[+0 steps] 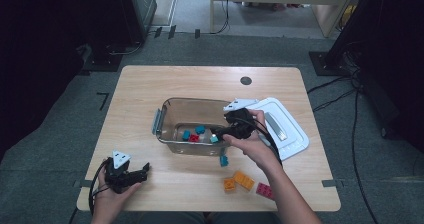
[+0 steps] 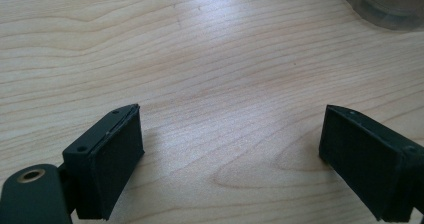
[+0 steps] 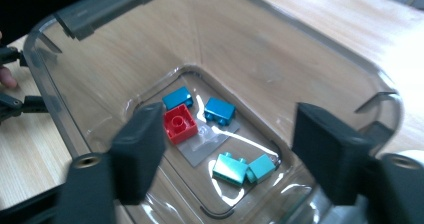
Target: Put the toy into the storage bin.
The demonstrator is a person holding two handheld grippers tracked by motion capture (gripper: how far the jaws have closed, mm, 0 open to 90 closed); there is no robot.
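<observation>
A clear plastic box (image 1: 170,109) stands mid-table, holding a red brick (image 3: 180,123), two blue bricks (image 3: 219,110) and teal bricks (image 3: 232,167). My right gripper (image 1: 223,132) hovers over the box's right end, open, with nothing between its jaws (image 3: 227,151). On the table in front of the box lie a teal brick (image 1: 224,160), two orange bricks (image 1: 243,179) and a pink brick (image 1: 265,190). My left gripper (image 1: 145,170) rests open at the near left, over bare wood (image 2: 230,144).
The box's white lid (image 1: 292,134) lies just right of the box, under my right hand. A dark round hole (image 1: 245,80) sits near the table's far edge. Cables run over the grey floor at the right.
</observation>
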